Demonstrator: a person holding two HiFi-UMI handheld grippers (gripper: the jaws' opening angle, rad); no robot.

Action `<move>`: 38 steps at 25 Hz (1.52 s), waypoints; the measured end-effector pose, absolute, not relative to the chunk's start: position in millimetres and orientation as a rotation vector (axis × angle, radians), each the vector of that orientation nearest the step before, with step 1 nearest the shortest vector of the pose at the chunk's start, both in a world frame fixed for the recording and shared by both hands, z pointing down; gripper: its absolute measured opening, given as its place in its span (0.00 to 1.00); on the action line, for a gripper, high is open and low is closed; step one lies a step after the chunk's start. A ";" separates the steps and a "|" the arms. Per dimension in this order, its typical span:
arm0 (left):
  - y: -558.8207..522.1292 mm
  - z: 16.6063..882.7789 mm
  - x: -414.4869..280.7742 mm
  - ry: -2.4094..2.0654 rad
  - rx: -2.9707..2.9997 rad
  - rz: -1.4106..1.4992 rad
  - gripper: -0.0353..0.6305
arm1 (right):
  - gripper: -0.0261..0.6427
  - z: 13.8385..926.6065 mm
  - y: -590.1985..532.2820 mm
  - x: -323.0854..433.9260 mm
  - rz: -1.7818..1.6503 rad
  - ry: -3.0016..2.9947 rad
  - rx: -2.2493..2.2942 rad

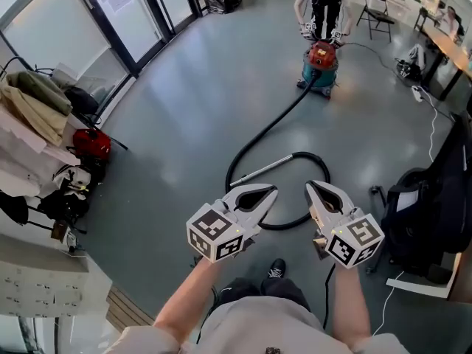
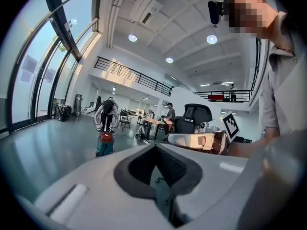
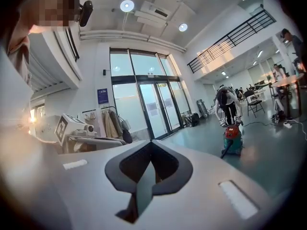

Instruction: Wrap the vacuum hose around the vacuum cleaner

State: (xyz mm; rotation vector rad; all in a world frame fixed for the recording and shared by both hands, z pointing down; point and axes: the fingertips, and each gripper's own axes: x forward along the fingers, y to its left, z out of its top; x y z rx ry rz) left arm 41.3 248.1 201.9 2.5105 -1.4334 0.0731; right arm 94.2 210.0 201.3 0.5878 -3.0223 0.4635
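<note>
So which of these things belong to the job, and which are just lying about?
Job: vacuum cleaner, black hose, metal wand.
Lying about: coats, red object, black bag, folding chair.

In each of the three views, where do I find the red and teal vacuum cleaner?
Head view: the vacuum cleaner is near the top, right of centre.
Left gripper view: the vacuum cleaner is left of centre, below the middle.
Right gripper view: the vacuum cleaner is right of centre, below the middle.
Shared landmark: the person bending over it.
</note>
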 end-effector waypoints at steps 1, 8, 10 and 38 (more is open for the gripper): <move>240.2 203.0 38.0 -1.439 2.502 0.078 0.05 | 0.07 202.7 201.3 91.4 0.472 -3.021 0.583; 209.9 216.2 2.1 -1.426 2.478 0.079 0.05 | 0.07 211.8 170.9 57.1 0.491 -3.002 0.593; 202.1 218.3 -11.9 -1.404 2.488 0.067 0.05 | 0.07 211.7 164.3 42.3 0.478 -2.993 0.614; 63.9 420.4 -150.6 -1.237 2.460 0.398 0.05 | 0.07 368.5 40.2 -52.5 0.457 -2.732 0.819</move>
